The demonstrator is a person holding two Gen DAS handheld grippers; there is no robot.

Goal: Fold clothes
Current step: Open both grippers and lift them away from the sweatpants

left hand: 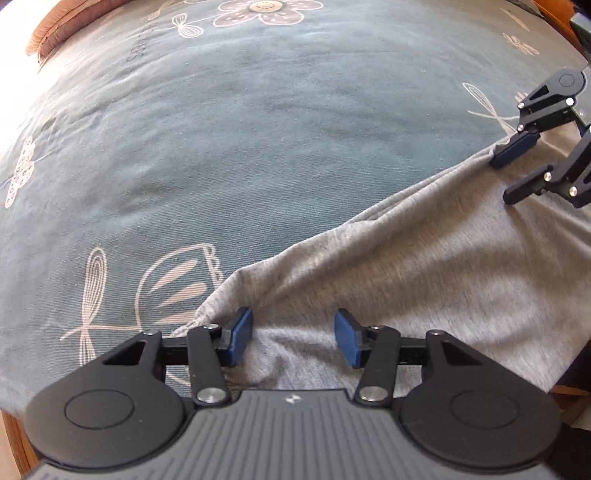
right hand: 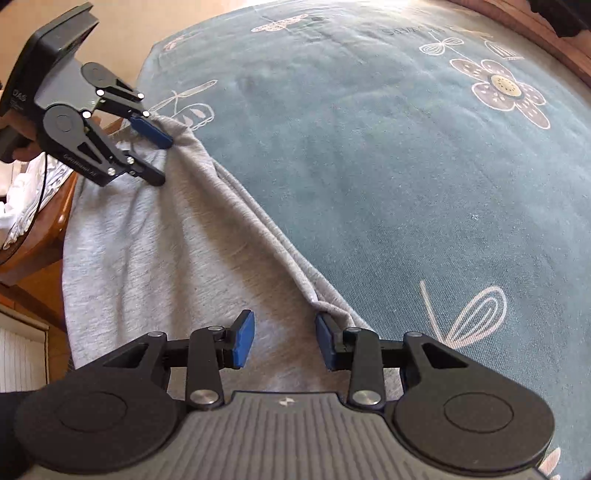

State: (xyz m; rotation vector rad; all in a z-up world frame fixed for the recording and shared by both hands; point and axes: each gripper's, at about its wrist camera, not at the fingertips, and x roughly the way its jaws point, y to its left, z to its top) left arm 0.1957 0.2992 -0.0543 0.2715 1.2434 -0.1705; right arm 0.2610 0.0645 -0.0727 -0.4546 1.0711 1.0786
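A grey garment (left hand: 424, 266) lies on the teal printed tablecloth (left hand: 258, 129), its bunched, doubled edge running diagonally between the two grippers. My left gripper (left hand: 293, 341) stands open over one end of that edge, blue pads apart, with flat cloth below and nothing pinched. The right gripper (left hand: 504, 180) shows at the far right, open, at the other end. In the right wrist view my right gripper (right hand: 285, 343) is open above the garment (right hand: 155, 251), its right pad beside the folded edge. The left gripper (right hand: 164, 161) appears upper left, also open over the cloth.
The wooden table edge (right hand: 48, 229) runs along the left, and the garment hangs over it. White fabric (right hand: 14, 206) lies beyond that edge. A brown cushion (left hand: 62, 26) sits at the far corner. The tablecloth (right hand: 406, 166) spreads wide beyond the garment.
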